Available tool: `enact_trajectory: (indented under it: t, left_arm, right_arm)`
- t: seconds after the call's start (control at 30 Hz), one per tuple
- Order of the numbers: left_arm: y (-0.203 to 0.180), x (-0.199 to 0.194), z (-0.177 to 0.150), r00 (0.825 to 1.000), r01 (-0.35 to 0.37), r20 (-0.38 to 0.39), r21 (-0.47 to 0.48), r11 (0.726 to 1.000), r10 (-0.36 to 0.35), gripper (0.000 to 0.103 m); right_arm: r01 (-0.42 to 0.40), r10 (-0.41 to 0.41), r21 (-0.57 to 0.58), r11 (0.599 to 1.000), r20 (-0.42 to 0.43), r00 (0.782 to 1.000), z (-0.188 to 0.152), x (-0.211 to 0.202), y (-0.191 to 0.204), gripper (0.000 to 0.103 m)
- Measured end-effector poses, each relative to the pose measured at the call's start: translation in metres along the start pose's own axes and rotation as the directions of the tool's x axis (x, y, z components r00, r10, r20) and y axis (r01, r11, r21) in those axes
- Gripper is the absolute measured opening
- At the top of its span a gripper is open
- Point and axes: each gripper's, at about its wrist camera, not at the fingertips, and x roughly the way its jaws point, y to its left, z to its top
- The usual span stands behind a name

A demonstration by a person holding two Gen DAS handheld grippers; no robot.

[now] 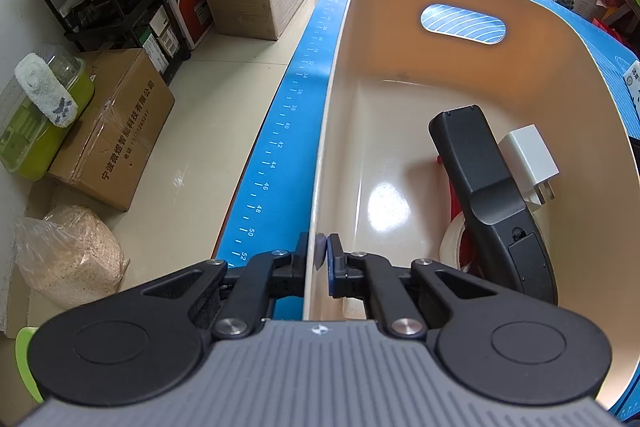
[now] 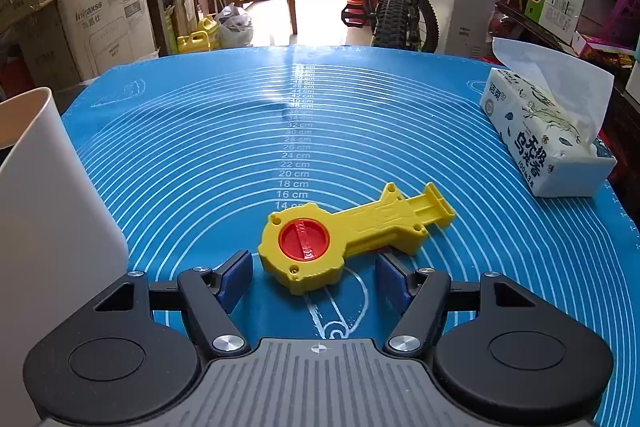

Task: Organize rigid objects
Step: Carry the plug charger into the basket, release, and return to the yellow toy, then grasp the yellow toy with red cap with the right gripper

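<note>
The yellow toy launcher (image 2: 344, 239) lies flat on the blue mat (image 2: 180, 155), just ahead of the right hand-held gripper (image 2: 314, 277), whose jaws stand wide and empty. Its round head should be straddled squarely before closing. The left hand-held gripper (image 1: 322, 259) is clamped on the bin's (image 1: 560, 59) rim.

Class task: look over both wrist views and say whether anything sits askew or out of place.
The yellow toy launcher lies alone and slantwise on the blue mat, outside the beige bin. The black device leans inside it.
</note>
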Motion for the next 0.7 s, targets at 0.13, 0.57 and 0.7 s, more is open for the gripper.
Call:
enact_trajectory:
  t: [0.13, 0.57, 0.7]
  left_arm:
    - [0.0, -0.001, 0.0, 1.0, -0.003, 0.0, 0.003, 1.0, 0.003, 0.01]
    - [-0.001, -0.001, 0.001, 1.0, -0.003, 0.001, 0.003, 1.0, 0.003, 0.01]
    - [0.0, -0.002, 0.001, 1.0, -0.002, 0.0, 0.003, 1.0, 0.002, 0.01]
  right_arm:
    - [0.028, -0.028, 0.016, 0.999, 0.005, 1.0, 0.001, 0.003, 0.002, 0.071]
    - [0.035, -0.034, -0.026, 0.999, 0.046, 0.998, -0.011, -0.011, 0.002, 0.049]
    - [0.039, -0.035, -0.051, 0.998, 0.062, 0.997, -0.015, -0.023, 0.003, 0.049]
